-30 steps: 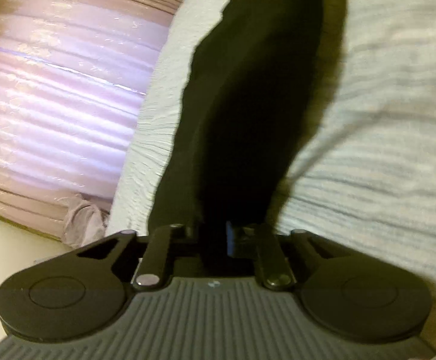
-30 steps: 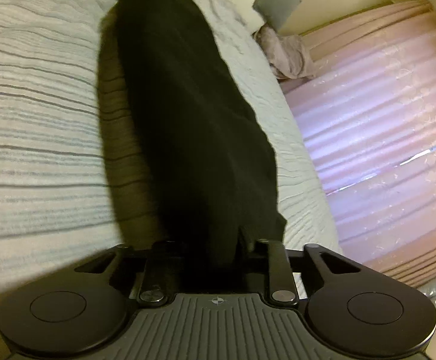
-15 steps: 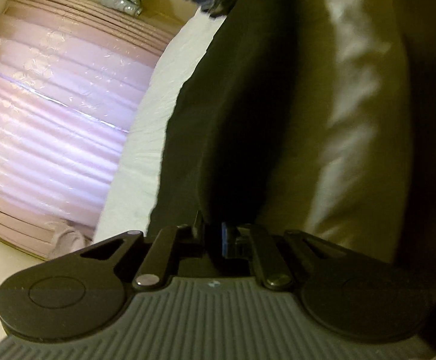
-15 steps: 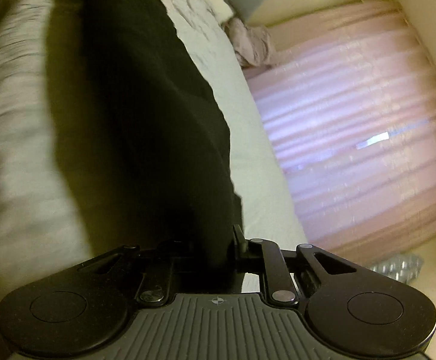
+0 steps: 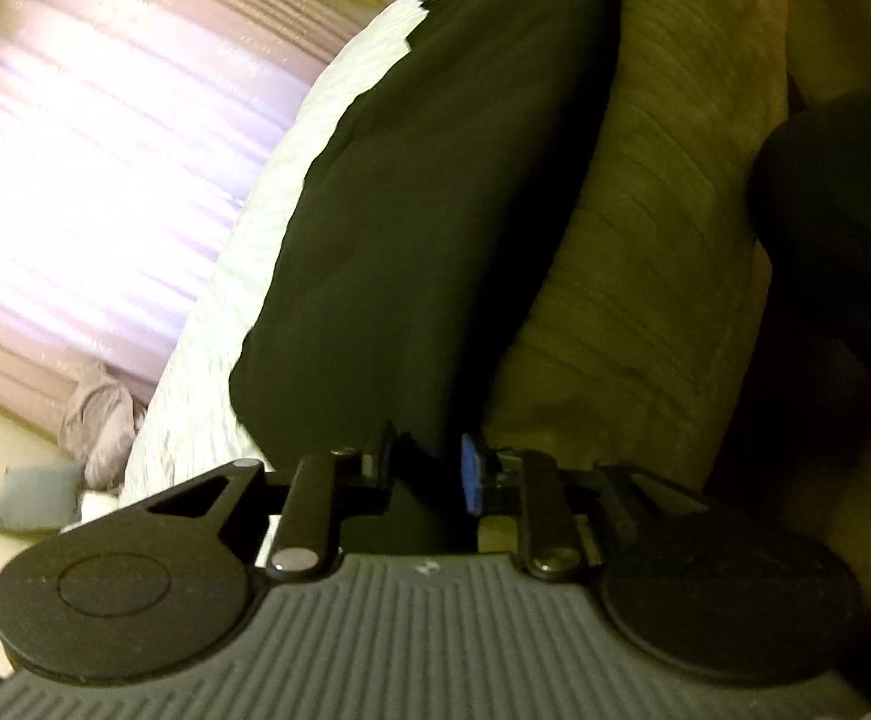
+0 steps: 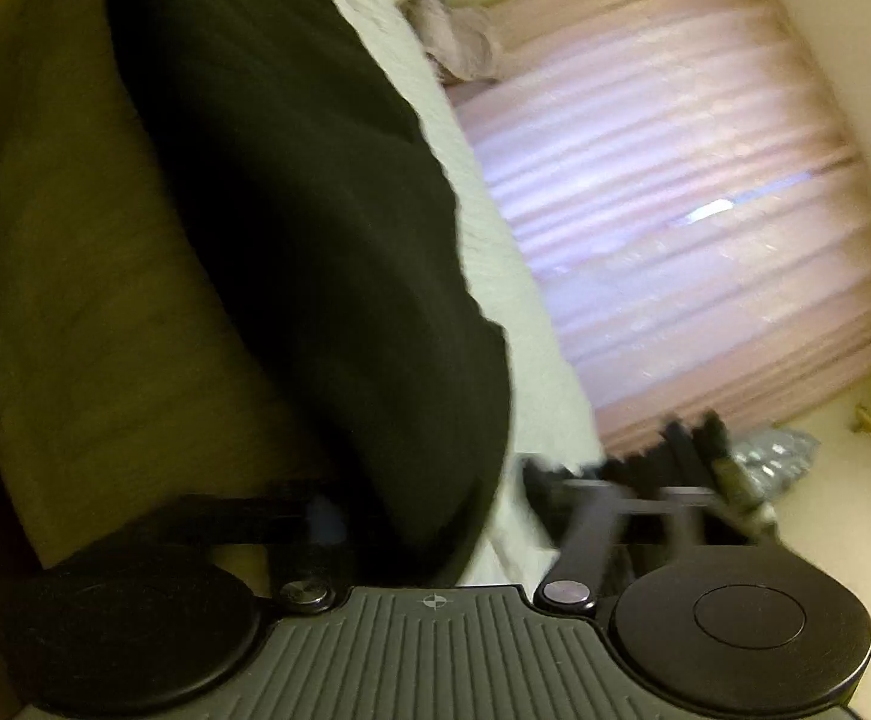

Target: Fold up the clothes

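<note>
Left gripper (image 5: 426,471), jaws easing apart, straddles the black garment (image 5: 435,210) on the pale striped bedspread (image 5: 243,276). Right gripper (image 6: 435,516) is spreading wide, cloth between its blurred fingers. Beyond, pink curtains (image 6: 675,228); only the left view shows a grey cushion (image 5: 30,501).

Each tool (image 5: 426,465) is black with round discs, ribbed grey housing, blue pad.

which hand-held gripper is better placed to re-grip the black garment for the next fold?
Left, probably. The left hand-held gripper is only starting to open, with the black garment between its fingers. The right hand-held gripper is opening wide, fingers clear of the cloth, so it would have to close a longer way.
</note>
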The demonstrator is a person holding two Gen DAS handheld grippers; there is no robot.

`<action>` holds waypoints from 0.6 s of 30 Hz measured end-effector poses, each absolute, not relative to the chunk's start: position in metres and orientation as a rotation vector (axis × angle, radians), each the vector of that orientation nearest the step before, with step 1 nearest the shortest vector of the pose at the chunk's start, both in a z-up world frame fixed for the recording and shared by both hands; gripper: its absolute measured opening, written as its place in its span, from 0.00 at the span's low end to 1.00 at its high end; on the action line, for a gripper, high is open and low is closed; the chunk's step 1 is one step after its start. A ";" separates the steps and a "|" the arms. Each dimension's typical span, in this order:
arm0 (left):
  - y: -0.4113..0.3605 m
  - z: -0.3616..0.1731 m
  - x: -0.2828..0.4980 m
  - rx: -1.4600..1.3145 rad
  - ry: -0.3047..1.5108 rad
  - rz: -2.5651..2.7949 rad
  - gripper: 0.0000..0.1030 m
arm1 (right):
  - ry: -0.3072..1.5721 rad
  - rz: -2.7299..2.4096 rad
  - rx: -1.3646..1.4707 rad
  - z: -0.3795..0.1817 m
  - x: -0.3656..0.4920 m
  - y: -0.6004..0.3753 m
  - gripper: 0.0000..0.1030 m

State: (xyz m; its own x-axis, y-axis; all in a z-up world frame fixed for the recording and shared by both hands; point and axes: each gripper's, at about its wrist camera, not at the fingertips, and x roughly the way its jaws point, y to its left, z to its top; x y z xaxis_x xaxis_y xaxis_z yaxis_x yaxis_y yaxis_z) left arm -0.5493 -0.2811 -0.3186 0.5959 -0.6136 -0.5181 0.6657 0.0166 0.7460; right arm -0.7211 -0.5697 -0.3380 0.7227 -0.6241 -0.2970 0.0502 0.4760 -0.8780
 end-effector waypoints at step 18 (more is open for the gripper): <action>-0.256 -0.299 -0.536 1.014 0.062 -0.996 0.33 | 0.792 -0.389 -0.970 -0.337 -0.707 -0.575 0.73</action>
